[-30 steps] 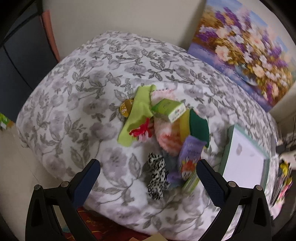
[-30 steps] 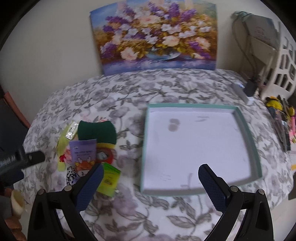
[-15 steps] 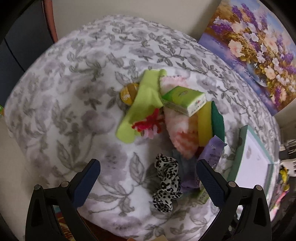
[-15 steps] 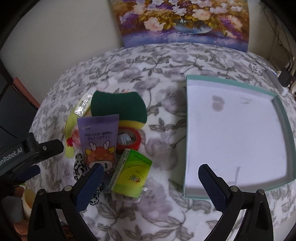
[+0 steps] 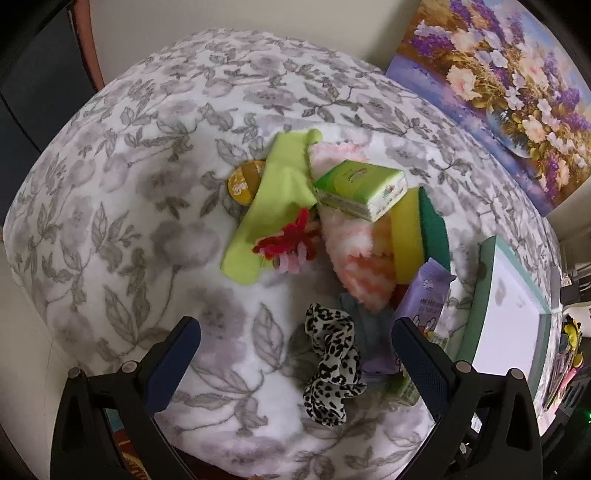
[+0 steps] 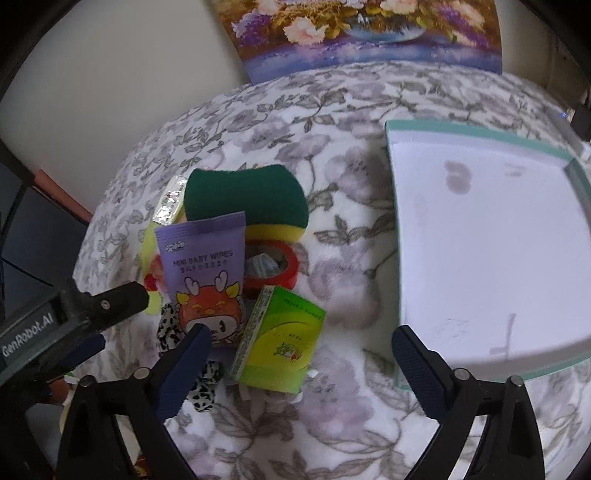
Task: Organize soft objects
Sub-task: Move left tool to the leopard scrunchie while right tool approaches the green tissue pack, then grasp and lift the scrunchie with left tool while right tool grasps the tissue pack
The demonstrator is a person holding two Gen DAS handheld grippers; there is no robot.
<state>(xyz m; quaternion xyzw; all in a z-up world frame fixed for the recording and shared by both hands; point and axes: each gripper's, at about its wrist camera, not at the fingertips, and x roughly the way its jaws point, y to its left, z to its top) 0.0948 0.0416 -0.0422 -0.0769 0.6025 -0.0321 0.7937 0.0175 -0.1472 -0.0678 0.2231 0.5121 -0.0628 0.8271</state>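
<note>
A pile of soft things lies on the floral cloth. In the left wrist view I see a leopard scrunchie (image 5: 332, 363), a lime green sock (image 5: 275, 206), a red and pink pipe-cleaner flower (image 5: 291, 243), a fluffy pink cloth (image 5: 356, 254), a green tissue pack (image 5: 360, 188) and a yellow-green sponge (image 5: 421, 230). My left gripper (image 5: 295, 354) is open, just above the scrunchie. In the right wrist view a purple baby wipes pack (image 6: 207, 280), a green tissue pack (image 6: 280, 343), the sponge (image 6: 247, 203) and red tape (image 6: 273, 266) show. My right gripper (image 6: 301, 354) is open over the tissue pack.
A shallow white tray with a teal rim (image 6: 480, 134) sits right of the pile; it also shows in the left wrist view (image 5: 484, 295). A flower painting (image 6: 362, 33) leans on the wall behind. The left gripper's body (image 6: 70, 317) reaches in at the left. The table's front edge is close.
Both grippers have moved closer to the pile. The right gripper swung left from over the tray to the tissue pack. The left gripper advanced toward the scrunchie. Both stayed open.
</note>
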